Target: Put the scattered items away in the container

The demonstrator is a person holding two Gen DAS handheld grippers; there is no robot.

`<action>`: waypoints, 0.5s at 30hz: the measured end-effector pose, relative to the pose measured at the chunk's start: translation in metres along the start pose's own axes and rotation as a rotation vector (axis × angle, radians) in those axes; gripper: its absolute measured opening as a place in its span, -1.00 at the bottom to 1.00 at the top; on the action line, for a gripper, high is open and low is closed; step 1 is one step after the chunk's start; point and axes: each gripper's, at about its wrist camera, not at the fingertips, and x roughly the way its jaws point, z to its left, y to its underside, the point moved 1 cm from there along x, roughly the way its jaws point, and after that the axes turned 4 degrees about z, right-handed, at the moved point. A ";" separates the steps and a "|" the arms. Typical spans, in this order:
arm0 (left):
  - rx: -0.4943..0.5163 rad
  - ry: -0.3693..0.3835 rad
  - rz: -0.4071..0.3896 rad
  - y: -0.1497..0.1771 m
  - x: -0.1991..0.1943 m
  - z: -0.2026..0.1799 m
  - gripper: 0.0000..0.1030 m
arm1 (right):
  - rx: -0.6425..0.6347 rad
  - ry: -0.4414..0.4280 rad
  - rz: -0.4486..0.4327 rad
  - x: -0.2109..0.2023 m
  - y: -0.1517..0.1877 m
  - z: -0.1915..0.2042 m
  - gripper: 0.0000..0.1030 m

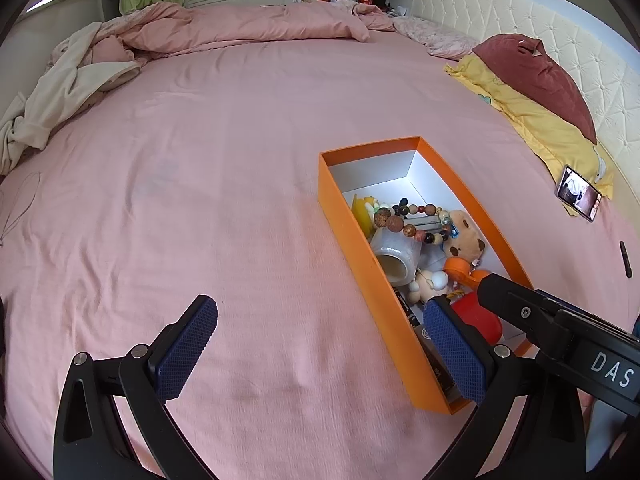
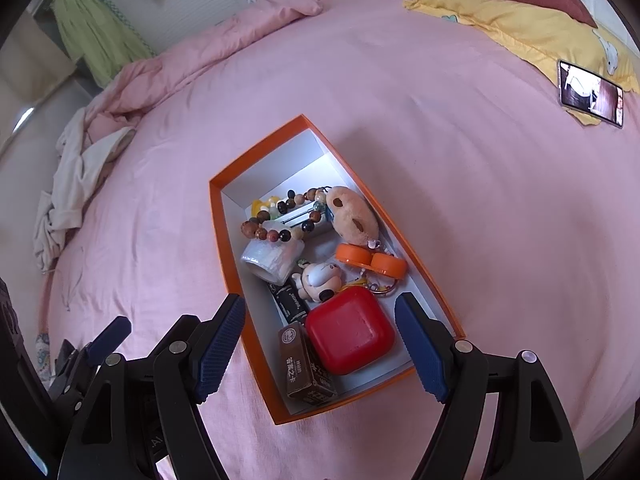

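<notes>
An orange box (image 1: pixel 352 252) (image 2: pixel 223 240) with a white inside lies on the pink bed. It holds a bead bracelet (image 2: pixel 280 216), a tape roll (image 2: pixel 270 260), a brown plush (image 2: pixel 352 212), an orange twin-lid case (image 2: pixel 370 259), a small figurine (image 2: pixel 320 276), a red square case (image 2: pixel 350 330) and a brown carton (image 2: pixel 306 364). My right gripper (image 2: pixel 322 350) hangs open over the box's near end, with the red case lying below between its fingers, untouched. My left gripper (image 1: pixel 320 348) stands wide open and empty over the sheet beside the box's left wall.
A phone (image 1: pixel 578 194) (image 2: pixel 590 94) leans on a yellow pillow (image 1: pixel 532 120) at the right, with a maroon cushion (image 1: pixel 536 76) behind. A crumpled pink duvet (image 1: pixel 240 28) and beige clothing (image 1: pixel 60 96) lie at the far left. A small dark stick (image 1: pixel 625 258) rests near the right edge.
</notes>
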 end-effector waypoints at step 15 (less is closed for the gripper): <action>-0.054 0.026 0.058 0.002 0.009 0.003 0.99 | 0.012 -0.003 0.009 0.003 -0.001 -0.003 0.50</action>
